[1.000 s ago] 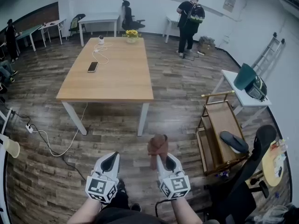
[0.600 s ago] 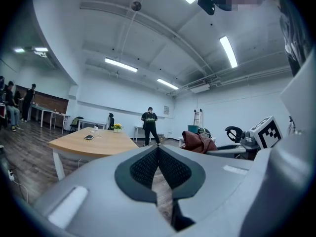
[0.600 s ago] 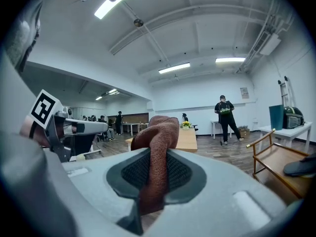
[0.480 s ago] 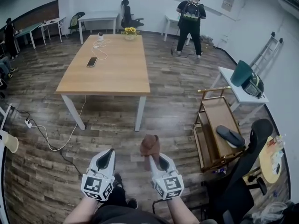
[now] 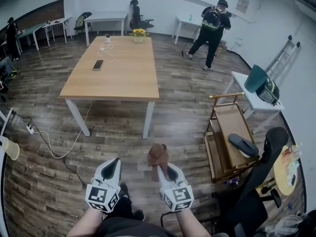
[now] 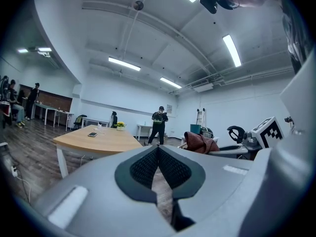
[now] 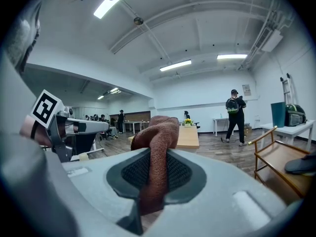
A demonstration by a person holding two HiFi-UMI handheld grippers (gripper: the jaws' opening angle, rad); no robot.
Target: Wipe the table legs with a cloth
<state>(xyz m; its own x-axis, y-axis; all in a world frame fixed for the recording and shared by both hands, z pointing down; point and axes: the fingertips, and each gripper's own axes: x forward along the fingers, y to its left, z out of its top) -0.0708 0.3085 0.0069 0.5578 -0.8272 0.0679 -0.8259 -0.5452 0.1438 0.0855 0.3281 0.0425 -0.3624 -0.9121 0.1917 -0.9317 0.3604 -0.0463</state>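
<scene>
Since the earlier frames, the person in dark clothes with a backpack (image 5: 212, 26) has stepped rightward along the far wall, and both grippers sit slightly lower and further left in the head view than a second ago. Left hand-held gripper (image 5: 114, 163) (image 6: 158, 149): jaws pressed together, tips meeting. Right hand-held gripper (image 5: 165, 168) (image 7: 157, 158): jaws clamped on a brown terry cloth (image 5: 158, 154) (image 7: 159, 132), which bunches in a rounded wad above the tips and hangs down between the pads. Both grippers are held side by side over the wood-plank floor (image 5: 187, 107), well apart from the long light-wood desk (image 5: 118, 78). Its white legs (image 5: 147, 120) stand beyond the cloth, untouched. A dark phone (image 5: 98, 64) lies on the desk top; a wooden trolley (image 5: 217, 147) stands to the right.
</scene>
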